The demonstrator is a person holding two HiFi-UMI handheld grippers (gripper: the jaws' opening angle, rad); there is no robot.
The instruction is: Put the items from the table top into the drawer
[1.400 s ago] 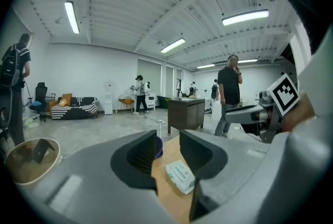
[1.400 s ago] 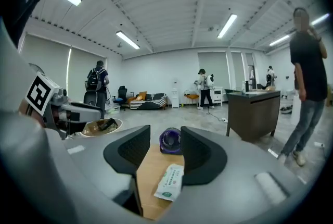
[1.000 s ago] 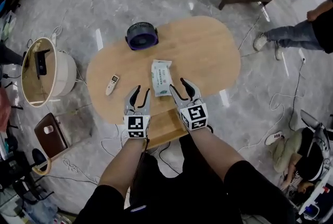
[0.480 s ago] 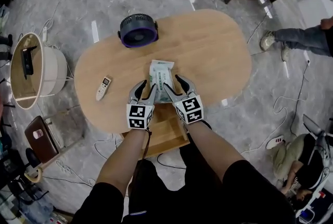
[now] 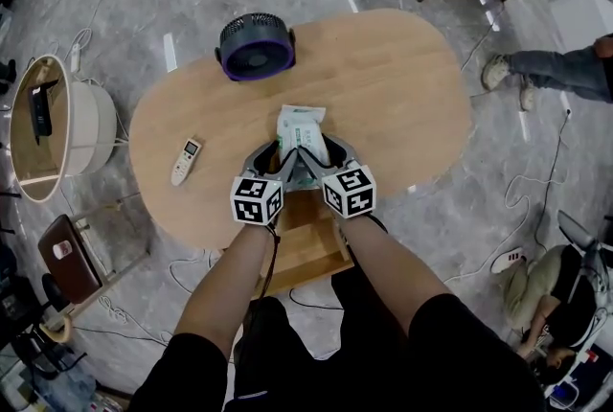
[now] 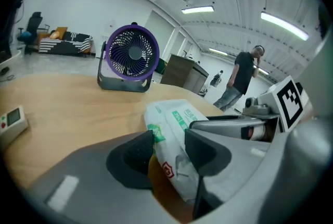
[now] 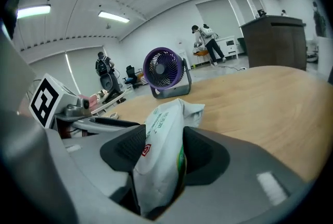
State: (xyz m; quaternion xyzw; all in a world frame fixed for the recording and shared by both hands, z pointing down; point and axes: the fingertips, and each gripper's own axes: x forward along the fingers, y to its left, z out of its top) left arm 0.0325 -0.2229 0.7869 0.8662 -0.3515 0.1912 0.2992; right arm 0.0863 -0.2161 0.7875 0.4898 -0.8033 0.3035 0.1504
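A large oval wooden table [image 5: 402,94] is seen from above. Under its near edge a wooden drawer [image 5: 306,242] is pulled open, and nothing can be made out inside it. At the far left of the table top a round fan [image 5: 254,46] with a purple ring and a dark grille is set upright.

Both grippers are brought together at the near middle of the table, each carrying a cube with black-and-white square markers. The left gripper [image 5: 280,156] is held with its jaws apart. The near end of a white wipes pack [image 5: 301,127] lies between them, with a strip of table showing beside one pad. The right gripper [image 5: 321,153] is spread wide, its jaws having just been opening. The same end of the pack is bunched up between its pads and fills the gap. The rest of the pack lies flat on the table, pointing toward the fan.

Green panels with lines of print and a small red hexagon emblem [image 7: 146,150] are borne on the pack, but the wording cannot be read.

A small white handset [image 5: 186,160] with a little screen is left well apart to the left.
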